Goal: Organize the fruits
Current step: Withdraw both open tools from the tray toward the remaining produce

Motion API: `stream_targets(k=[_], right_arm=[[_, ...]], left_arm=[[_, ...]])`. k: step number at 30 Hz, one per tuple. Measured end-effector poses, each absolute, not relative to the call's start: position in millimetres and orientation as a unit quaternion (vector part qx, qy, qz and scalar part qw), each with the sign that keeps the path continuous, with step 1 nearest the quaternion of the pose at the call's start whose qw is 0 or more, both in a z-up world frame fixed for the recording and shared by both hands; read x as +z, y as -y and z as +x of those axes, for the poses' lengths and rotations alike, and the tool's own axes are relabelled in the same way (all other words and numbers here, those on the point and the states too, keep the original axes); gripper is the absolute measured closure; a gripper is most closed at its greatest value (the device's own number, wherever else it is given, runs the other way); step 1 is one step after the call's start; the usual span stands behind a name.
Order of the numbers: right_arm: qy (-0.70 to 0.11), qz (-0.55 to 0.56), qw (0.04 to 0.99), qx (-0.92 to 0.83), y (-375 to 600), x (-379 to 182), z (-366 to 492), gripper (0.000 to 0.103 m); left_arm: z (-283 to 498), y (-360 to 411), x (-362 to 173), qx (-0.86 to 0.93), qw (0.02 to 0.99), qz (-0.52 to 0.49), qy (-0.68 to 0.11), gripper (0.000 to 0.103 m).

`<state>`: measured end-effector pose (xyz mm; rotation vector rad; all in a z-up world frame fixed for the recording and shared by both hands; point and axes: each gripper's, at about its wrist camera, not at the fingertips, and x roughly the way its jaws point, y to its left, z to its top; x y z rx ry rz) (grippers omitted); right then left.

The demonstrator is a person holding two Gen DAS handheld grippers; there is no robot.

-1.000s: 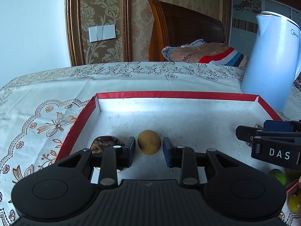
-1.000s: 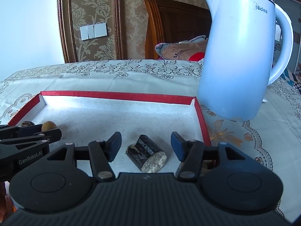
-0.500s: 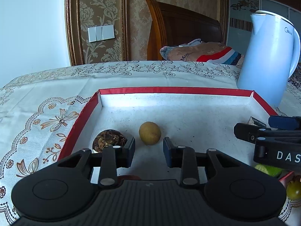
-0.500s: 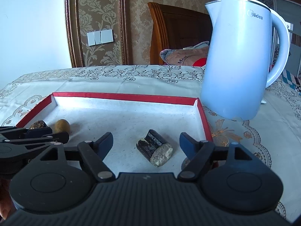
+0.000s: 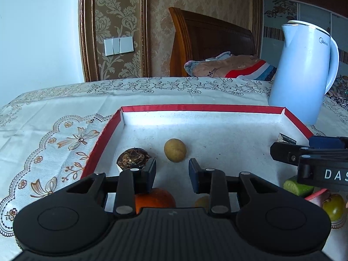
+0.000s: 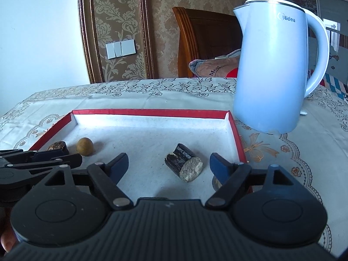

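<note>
- Fruits lie spread over the floor of the red-rimmed tray (image 5: 121, 111): a small tan fruit (image 5: 175, 150) and a dark capped piece (image 5: 133, 157) at its left, a dark cut stub (image 6: 183, 165) at its right.
- More fruit, an orange one (image 5: 155, 198) and a green one (image 5: 298, 187), waits nearest the camera, probably still to be sorted.
- Left gripper (image 5: 172, 172) hangs just short of the tan fruit, jaws apart and empty.
- Right gripper (image 6: 169, 166) spreads wide, framing the stub without touching it.
- Pale blue kettle (image 6: 274, 65) stands beyond the tray's right corner.

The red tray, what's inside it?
Inside the tray: a small yellow fruit, a dark round fruit and a dark log-like piece. The grippers cover its near part.
</note>
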<state>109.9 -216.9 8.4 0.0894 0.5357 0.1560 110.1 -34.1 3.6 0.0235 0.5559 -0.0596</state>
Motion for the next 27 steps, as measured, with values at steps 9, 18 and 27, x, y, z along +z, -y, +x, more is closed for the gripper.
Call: stream_targets(k=[9, 18, 27], right_arm=[[-0.257, 0.057, 0.961, 0.083, 221, 10, 89, 0.015], [-0.261, 0.072, 0.959, 0.084, 232, 6, 71, 0.013], [-0.249, 0.078, 0.963, 0.074, 247, 3, 42, 0.008]], left_arm=[[83, 33, 14, -0.023, 0.973, 0.012, -0.228, 0.029], [61, 42, 12, -0.042, 0.972, 0.037, -0.227, 0.029], [44, 38, 13, -0.061, 0.969, 0.010, -0.240, 0.029]])
